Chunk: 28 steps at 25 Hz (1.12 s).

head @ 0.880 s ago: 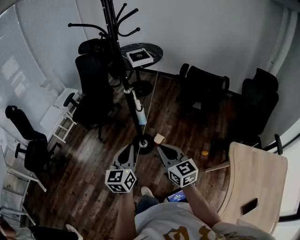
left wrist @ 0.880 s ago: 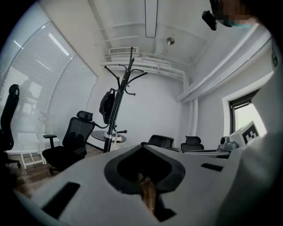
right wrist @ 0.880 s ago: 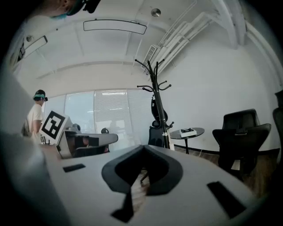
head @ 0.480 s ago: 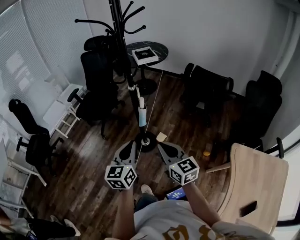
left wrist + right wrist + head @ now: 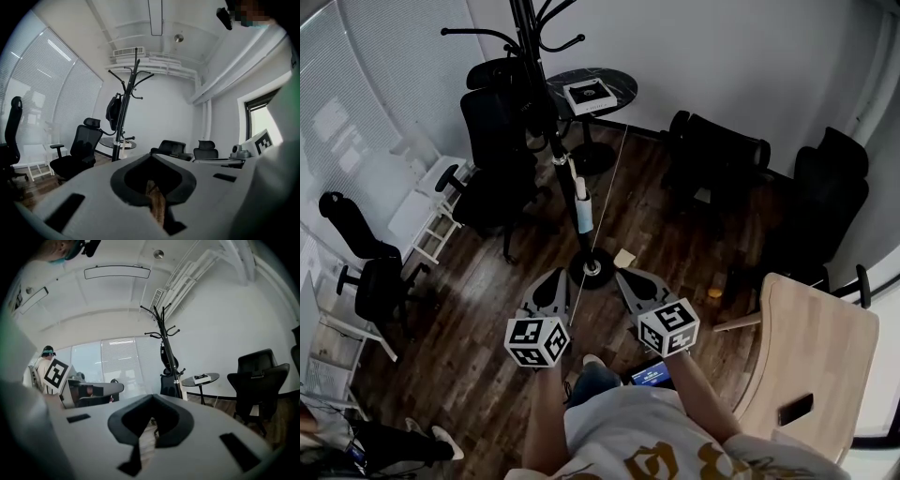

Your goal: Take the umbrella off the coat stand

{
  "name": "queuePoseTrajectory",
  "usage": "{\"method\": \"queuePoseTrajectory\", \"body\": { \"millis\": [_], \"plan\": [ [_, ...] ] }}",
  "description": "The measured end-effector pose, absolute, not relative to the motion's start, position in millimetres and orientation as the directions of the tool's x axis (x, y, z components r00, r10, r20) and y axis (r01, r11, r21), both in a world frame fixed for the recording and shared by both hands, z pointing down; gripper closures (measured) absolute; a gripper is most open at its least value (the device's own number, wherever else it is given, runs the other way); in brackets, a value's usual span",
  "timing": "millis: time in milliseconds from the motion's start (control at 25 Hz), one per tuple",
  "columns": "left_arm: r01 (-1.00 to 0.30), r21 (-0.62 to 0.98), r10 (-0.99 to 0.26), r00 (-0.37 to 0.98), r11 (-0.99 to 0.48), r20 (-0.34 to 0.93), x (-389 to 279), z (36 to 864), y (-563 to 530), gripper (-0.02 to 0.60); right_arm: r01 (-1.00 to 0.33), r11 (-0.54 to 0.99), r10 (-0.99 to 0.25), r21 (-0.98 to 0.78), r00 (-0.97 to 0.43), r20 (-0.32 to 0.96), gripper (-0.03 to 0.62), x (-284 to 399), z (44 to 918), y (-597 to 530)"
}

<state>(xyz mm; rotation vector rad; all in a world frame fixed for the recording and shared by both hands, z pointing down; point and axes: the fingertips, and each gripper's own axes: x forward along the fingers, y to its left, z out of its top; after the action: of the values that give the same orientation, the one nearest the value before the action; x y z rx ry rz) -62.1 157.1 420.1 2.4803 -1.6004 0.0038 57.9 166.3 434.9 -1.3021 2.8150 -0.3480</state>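
Observation:
A black coat stand (image 5: pixel 546 112) rises from a round base (image 5: pixel 590 268) on the wooden floor ahead of me. Low along its pole hangs the folded umbrella (image 5: pixel 582 212), white at the top and pale blue below. A dark bag (image 5: pixel 112 112) hangs higher on the stand (image 5: pixel 125 117). My left gripper (image 5: pixel 559 275) and right gripper (image 5: pixel 620 275) are held side by side just short of the base. Both are shut and hold nothing, well below and apart from the umbrella. The right gripper view shows the stand (image 5: pixel 168 352) far off.
Black office chairs (image 5: pixel 499 155) crowd the stand, with more (image 5: pixel 717 164) at the right. A small round table (image 5: pixel 592 94) carries a white box. A wooden table (image 5: pixel 811 361) stands at my right, white folding chairs (image 5: pixel 422 211) at the left. A tan scrap (image 5: pixel 625 257) lies near the base.
The view has shifted, and the stand's base now lies closer to my grippers. Both grippers have crept slightly forward and stayed shut.

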Motion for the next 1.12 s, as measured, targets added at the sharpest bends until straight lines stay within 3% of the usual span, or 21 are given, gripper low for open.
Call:
{"method": "queuePoseTrajectory", "body": {
  "millis": [480, 800, 1120],
  "plan": [
    [-0.891, 0.202, -0.893, 0.434, -0.407, 0.117, -50, 438, 102, 0.561, -0.771, 0.6, -0.766, -0.214, -0.631, 0.122, 0.583, 74, 458, 118],
    [-0.896, 0.21, -0.898, 0.421, -0.39, 0.127, -55, 451, 4, 0.561, -0.713, 0.662, -0.708, -0.231, -0.696, 0.117, 0.583, 46, 463, 40],
    [-0.894, 0.131, -0.873, 0.448, -0.429, 0.193, -72, 466, -83, 0.561, -0.733, 0.655, -0.705, -0.185, -0.681, 0.2, 0.583, 18, 483, -47]
  ]
}}
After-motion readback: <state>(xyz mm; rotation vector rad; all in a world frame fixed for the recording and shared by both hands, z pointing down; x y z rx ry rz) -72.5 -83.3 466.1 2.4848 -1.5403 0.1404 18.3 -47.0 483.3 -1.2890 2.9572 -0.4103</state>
